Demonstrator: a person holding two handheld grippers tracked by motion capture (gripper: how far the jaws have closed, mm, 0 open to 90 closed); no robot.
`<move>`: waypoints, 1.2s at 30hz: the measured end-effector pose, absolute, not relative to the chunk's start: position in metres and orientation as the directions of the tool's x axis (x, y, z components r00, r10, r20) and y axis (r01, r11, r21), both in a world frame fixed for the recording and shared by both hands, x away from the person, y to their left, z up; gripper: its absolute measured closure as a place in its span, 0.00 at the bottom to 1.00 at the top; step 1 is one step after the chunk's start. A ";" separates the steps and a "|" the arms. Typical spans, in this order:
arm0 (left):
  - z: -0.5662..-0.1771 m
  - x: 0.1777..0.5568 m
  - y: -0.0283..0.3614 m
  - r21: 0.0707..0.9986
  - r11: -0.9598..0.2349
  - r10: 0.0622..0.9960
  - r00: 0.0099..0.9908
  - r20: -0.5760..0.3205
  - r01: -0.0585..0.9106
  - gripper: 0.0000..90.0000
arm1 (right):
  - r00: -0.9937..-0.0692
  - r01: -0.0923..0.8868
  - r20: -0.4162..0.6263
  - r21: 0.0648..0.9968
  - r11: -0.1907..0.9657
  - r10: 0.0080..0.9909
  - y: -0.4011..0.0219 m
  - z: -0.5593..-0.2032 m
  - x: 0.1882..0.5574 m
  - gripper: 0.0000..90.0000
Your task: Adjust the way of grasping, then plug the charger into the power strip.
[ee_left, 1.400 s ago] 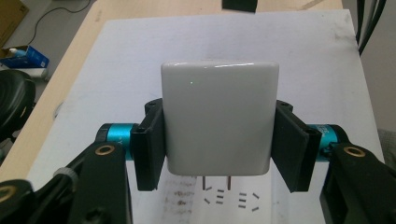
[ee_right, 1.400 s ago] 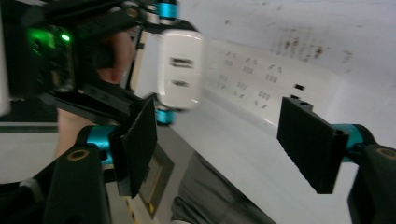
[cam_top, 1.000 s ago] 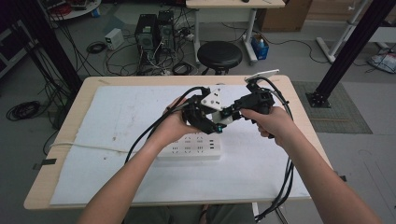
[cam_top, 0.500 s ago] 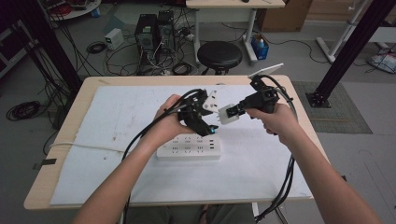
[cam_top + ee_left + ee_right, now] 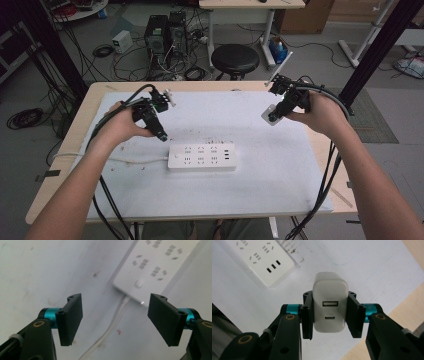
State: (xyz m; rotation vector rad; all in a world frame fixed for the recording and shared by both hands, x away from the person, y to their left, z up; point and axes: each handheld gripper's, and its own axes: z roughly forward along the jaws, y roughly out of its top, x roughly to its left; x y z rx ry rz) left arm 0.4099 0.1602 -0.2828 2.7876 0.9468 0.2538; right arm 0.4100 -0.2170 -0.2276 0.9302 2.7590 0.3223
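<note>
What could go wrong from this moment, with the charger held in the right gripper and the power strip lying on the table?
1. The right gripper holds the white charger only by its smooth sides, so it might slip or twist if pushed into the power strip.
2. Nothing holds the strip: the left gripper is open above it, so it may slide.
3. The strip's cord lies under the left jaws and could snag.

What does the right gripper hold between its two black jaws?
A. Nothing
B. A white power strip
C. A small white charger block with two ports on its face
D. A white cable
C: in the right gripper view, the right gripper has both jaws pressed against the sides of a small white charger block, its two ports facing the camera.
</note>
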 end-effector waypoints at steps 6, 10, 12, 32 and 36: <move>-0.286 0.412 0.185 0.214 -0.737 0.667 0.742 0.070 0.642 0.31 | -0.821 0.512 -0.166 0.209 0.833 0.547 -0.212 -0.233 0.408 0.69; -0.288 0.412 0.194 0.204 -0.723 0.683 0.728 0.065 0.660 0.31 | -0.845 0.477 -0.178 0.178 0.861 0.504 -0.209 -0.235 0.404 0.69; -0.286 0.410 0.198 0.223 -0.715 0.689 0.722 0.065 0.662 0.30 | -0.847 0.470 -0.184 0.181 0.864 0.499 -0.207 -0.233 0.401 0.69; -0.282 0.390 0.218 0.302 -0.683 0.707 0.706 0.043 0.665 0.20 | -0.938 0.289 -0.156 0.145 0.946 0.311 -0.148 -0.255 0.404 0.69; -0.288 0.388 0.222 0.301 -0.688 0.700 0.713 0.037 0.660 0.20 | -0.954 0.249 -0.138 0.129 0.960 0.266 -0.124 -0.273 0.409 0.69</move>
